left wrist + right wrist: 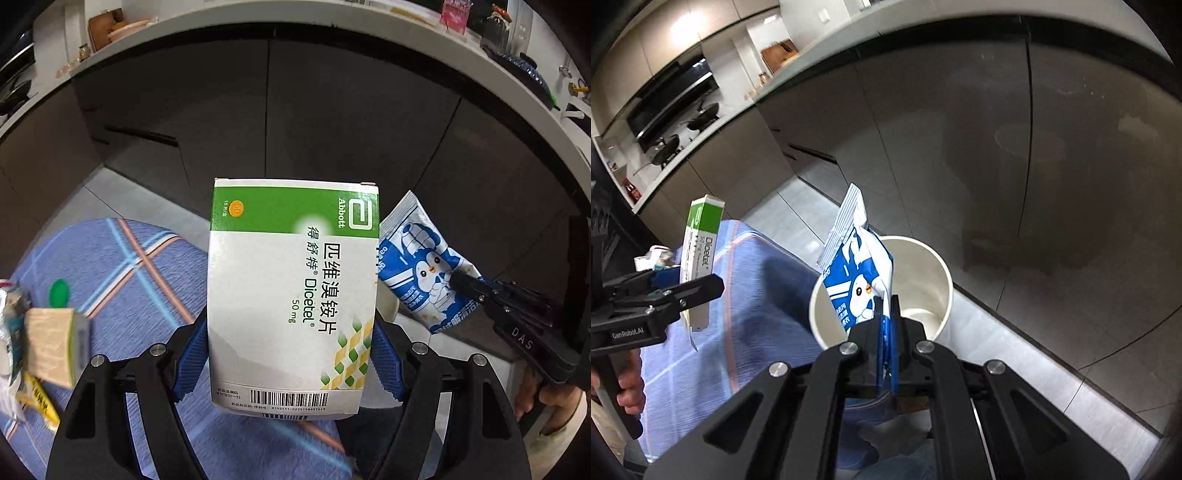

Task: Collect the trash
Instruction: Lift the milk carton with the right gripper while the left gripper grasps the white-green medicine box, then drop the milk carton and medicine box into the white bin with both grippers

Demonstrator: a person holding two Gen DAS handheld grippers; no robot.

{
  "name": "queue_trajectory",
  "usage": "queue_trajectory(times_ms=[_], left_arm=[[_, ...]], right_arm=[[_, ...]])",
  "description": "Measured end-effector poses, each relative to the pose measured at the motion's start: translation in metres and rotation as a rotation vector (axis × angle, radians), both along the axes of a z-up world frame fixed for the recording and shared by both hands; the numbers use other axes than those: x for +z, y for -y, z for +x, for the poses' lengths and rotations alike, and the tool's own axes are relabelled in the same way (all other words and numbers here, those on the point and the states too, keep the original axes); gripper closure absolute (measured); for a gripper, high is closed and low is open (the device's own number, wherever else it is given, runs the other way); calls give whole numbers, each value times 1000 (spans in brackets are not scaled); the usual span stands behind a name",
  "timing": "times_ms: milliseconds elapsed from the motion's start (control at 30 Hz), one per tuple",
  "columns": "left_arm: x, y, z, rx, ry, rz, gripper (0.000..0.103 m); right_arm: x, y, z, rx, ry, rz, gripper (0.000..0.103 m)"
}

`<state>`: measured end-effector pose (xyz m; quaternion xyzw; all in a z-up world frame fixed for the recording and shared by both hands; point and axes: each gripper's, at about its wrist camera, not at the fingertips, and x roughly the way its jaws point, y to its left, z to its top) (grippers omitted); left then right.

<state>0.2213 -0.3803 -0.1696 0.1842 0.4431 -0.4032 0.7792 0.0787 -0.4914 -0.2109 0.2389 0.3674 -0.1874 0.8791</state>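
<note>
Medicine box (291, 295), light and stiff, is clamped across its sides by the left gripper (291, 365); the limp, slippery sachet (858, 280) is pinched at its lower edge by the closed right gripper (886, 317), just over the white cup (934, 266).

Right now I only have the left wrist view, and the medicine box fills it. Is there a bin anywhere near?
Observer: Yes. The right wrist view shows a white bin, open at the top, just past the edge of the blue plaid cloth.
Operator: Which item is closer to it?
Observer: The penguin packet, pinched in the right claw, sits right in front of the bin's mouth. The medicine box is off to the left, over the cloth.
</note>
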Motion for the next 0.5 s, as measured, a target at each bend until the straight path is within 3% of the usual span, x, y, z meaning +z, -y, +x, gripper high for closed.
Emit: queue_trajectory(times_ms=[500], left_arm=[[-64, 81, 14, -41, -33, 94, 31]], right_arm=[[-60, 27, 46, 26, -83, 45, 97]])
